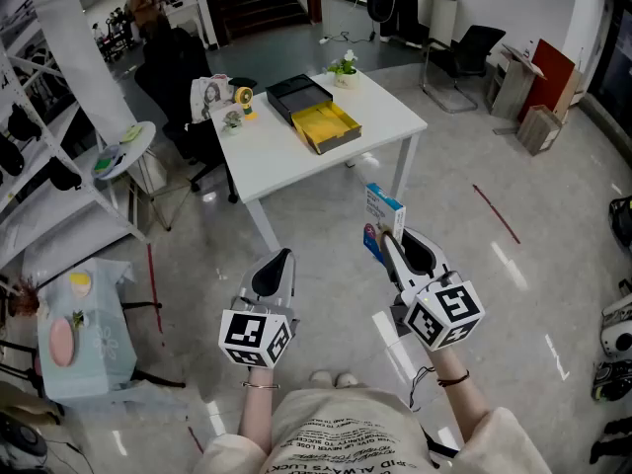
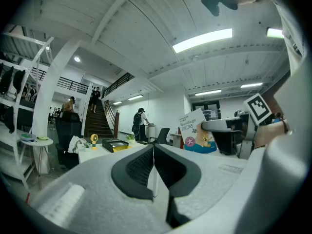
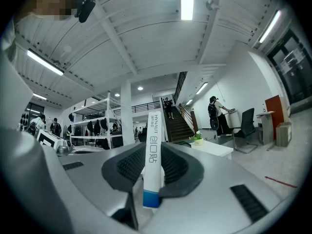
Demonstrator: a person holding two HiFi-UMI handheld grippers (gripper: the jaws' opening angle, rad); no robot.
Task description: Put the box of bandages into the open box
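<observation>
The right hand-held gripper (image 1: 392, 245) is clamped on the lower end of the bandage box (image 1: 381, 213), which stands upright, well short of the bench (image 1: 276, 156). The left hand-held gripper (image 1: 279, 262) is closed and empty. With so short a bite, the bandage box may pivot or slip in transit, or catch the open box's (image 1: 329, 126) rim.

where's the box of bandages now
In the head view the box of bandages stands upright in the right gripper, right of centre, over the floor short of the white table.

Ceiling strip lights (image 2: 202, 39) shine bright, the floor (image 1: 513, 265) glares, fisheye corners go dark.
</observation>
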